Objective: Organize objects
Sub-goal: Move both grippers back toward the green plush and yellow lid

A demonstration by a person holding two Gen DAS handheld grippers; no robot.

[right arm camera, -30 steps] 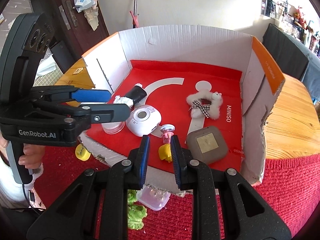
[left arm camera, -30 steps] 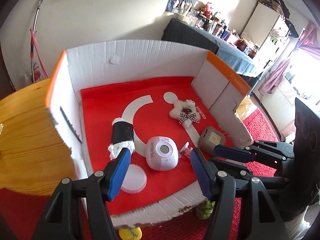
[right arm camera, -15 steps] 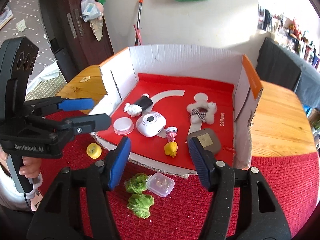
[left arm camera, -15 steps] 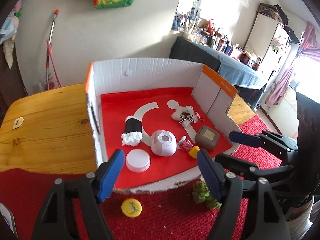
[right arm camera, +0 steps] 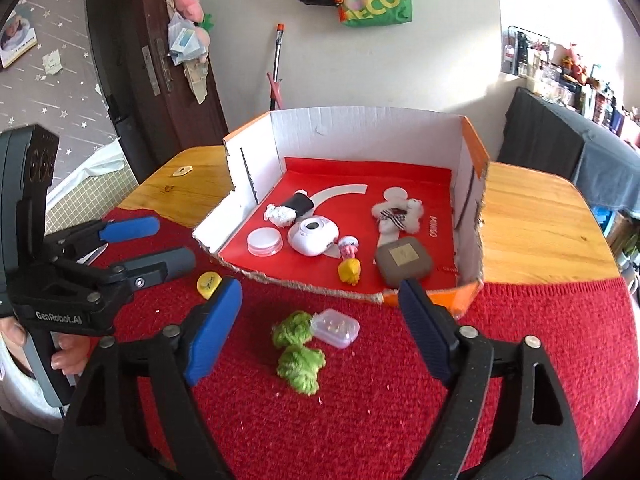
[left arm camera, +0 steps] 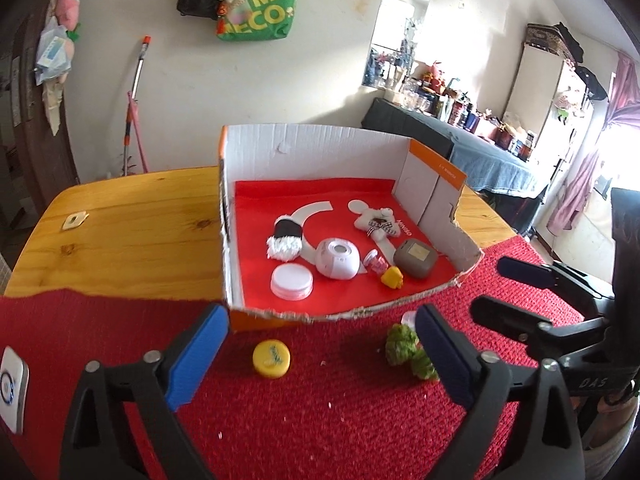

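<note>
Both claws have drawn back from the torn white cardboard box [right arm camera: 360, 136], and their jaws have just been opening, nothing between them. The right claw [right arm camera: 320, 336] is nearer the green yarn bundle [right arm camera: 298, 354], lying on the red knitted cloth [right arm camera: 520, 320] directly before it; the left claw [left arm camera: 320, 356] faces the yellow round cap [left arm camera: 272, 358].

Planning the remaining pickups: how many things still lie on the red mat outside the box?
3: a yellow cap at left, green yarn in the middle, a clear case touching it. More may hide behind the grippers.
</note>
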